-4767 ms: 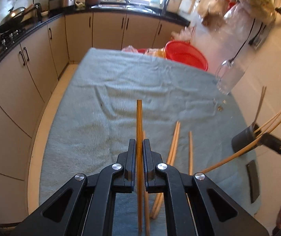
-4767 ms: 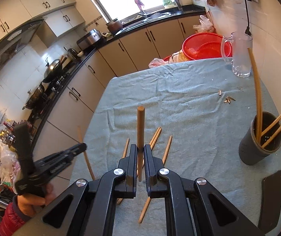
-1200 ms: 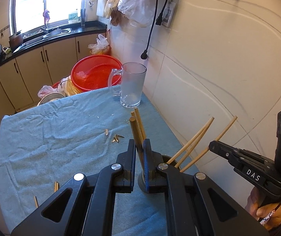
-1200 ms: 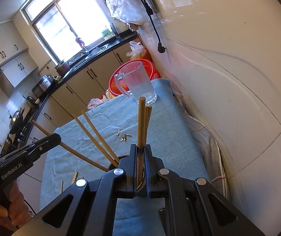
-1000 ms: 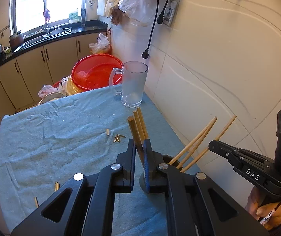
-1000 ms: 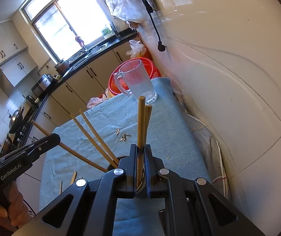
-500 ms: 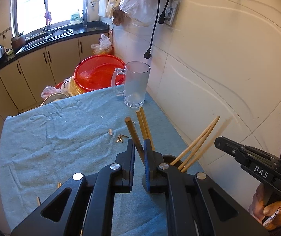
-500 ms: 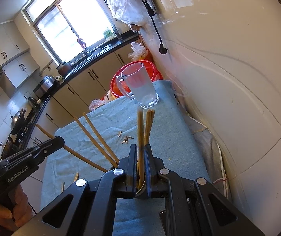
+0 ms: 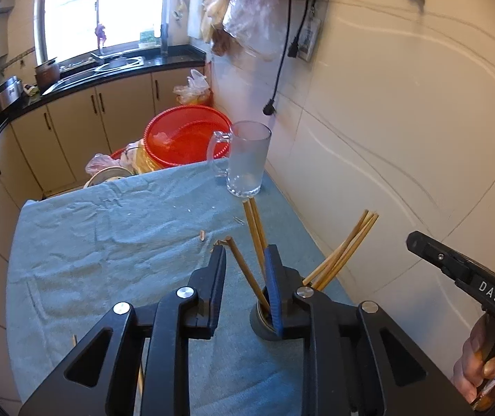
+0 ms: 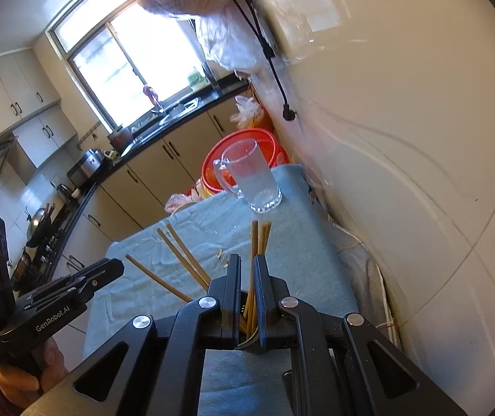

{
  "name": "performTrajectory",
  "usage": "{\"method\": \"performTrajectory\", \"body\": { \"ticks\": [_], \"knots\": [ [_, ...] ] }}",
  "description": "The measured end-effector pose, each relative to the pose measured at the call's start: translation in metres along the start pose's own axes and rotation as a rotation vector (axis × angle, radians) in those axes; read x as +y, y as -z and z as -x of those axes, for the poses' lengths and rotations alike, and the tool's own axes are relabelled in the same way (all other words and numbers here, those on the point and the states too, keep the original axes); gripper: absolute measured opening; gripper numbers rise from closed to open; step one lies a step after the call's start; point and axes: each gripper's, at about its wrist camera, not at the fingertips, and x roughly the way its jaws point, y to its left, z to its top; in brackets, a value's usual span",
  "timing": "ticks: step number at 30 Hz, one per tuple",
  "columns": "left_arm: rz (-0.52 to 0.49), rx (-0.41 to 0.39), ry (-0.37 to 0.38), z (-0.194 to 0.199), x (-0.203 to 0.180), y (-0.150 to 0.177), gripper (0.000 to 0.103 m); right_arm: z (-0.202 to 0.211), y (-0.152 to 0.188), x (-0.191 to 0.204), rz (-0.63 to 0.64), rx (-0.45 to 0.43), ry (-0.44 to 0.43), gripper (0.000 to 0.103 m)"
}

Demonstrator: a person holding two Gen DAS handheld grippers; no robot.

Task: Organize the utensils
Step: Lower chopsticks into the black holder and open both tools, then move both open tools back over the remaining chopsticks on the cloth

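We were in a home kitchen. A run of beige base cabinets with dark handles point(image 9: 84, 118) carried a black stone countertop point(image 9: 115, 72), and a steel sink with a tap point(image 10: 174, 109) sat under a bright window point(image 9: 122, 3). A wok on a gas hob point(image 10: 37, 227) and a steel rice cooker point(image 10: 86, 168) stood along the side counter, beneath pale wall cupboards point(image 10: 11, 100). A red plastic basin point(image 9: 187, 135) stood by white tiled walls point(image 9: 403, 121).
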Motion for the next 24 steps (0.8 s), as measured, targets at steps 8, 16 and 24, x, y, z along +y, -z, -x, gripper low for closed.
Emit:
{"method": "performTrajectory", "body": {
  "ticks": [8,16,24],
  "knots": [
    [0.126,-0.033,-0.084,0.042,0.026,0.026,0.029,0.012,0.012,0.020,0.055,0.030,-0.072,0.020],
    [0.255,0.016,-0.154,0.066,0.102,0.093,0.029,-0.016,0.059,0.062,0.109,0.163,-0.138,0.021],
    [0.340,0.095,-0.164,0.087,0.194,0.151,0.029,-0.053,0.100,0.122,0.118,0.275,-0.153,0.021]
  ]
}}
